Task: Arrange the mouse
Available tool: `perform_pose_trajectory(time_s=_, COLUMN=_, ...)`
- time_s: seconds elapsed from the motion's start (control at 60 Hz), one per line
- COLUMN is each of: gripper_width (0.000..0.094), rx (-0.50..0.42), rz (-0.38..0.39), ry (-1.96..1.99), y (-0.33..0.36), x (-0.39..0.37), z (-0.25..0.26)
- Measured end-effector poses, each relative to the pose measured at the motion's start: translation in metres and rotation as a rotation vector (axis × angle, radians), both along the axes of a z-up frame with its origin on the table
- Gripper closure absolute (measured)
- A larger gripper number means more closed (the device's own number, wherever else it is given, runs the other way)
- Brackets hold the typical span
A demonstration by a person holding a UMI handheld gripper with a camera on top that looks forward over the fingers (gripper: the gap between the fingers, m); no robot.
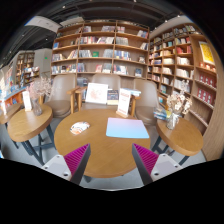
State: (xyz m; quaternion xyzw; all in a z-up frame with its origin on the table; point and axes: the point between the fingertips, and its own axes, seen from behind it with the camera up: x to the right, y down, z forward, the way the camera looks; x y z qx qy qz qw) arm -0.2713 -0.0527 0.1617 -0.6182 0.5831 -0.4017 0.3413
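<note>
Plainly the tongs (111, 160) are released: the two magenta pads (76, 157) stand wide apart with nothing between them, held high above the near rim of a round wooden tabletop (105, 150).

On that tabletop, beyond the fingers, lie two things. A pale blue mat (127, 128) sits a little right of centre, and a small whitish object (80, 127) lies left of it, well apart. That small object is the likeliest mouse (it is too small to be sure, and no cable or buttons can be made out). If so, the mat is probably where it belongs.

Two white cards (97, 93) stand at the far edge of the tabletop, a vase of flowers (178, 103) stands on a side table to the right, and bookshelves (100, 50) fill the walls.

As a judgement, a mouse should be light and stiff, with a smooth curved plastic shell that may slip under a high or slanted grip. The better hold would be low across its two long sides, near the narrower middle, with the pads square to the shell. Moderate pressure should do, since the casing is hollow. It would likely skid on the bare wood if nudged before both fingers meet it.
</note>
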Motion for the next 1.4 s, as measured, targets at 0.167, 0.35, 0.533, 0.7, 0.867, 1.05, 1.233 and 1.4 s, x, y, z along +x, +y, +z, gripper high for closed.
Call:
perform_pose_trajectory(time_s=0.167, gripper_width=0.0079, rx=0.008, rz=0.039, ry=0.019, y=0.025, x=0.011, z=-0.008)
perform_pose_trajectory(time_s=0.35, gripper_width=0.0079, rx=0.030, rz=0.062, ry=0.039, y=0.084, x=0.036, z=-0.028)
perform_pose_trajectory(time_s=0.533, gripper_width=0.0082, rx=0.067, rz=0.085, ry=0.067, y=0.137, x=0.060, z=-0.055)
perform_pose_trajectory(time_s=0.7, gripper_width=0.0082, rx=0.065, rz=0.088, ry=0.080, y=0.168, x=0.092, z=-0.082)
perform_pose_trajectory(time_s=0.867, gripper_width=0.0078, rx=0.065, rz=0.078, ry=0.055, y=0.191, x=0.131, z=-0.098)
perform_pose_trajectory(time_s=1.05, gripper_width=0.0080, rx=0.052, rz=0.078, ry=0.058, y=0.208, x=0.172, z=-0.118)
perform_pose_trajectory(time_s=1.233, gripper_width=0.0083, rx=0.040, rz=0.053, ry=0.129, y=0.214, x=0.201, z=-0.149)
perform_pose_trajectory(time_s=1.4, gripper_width=0.0085, rx=0.052, rz=0.029, ry=0.192, y=0.211, x=0.224, z=-0.172)
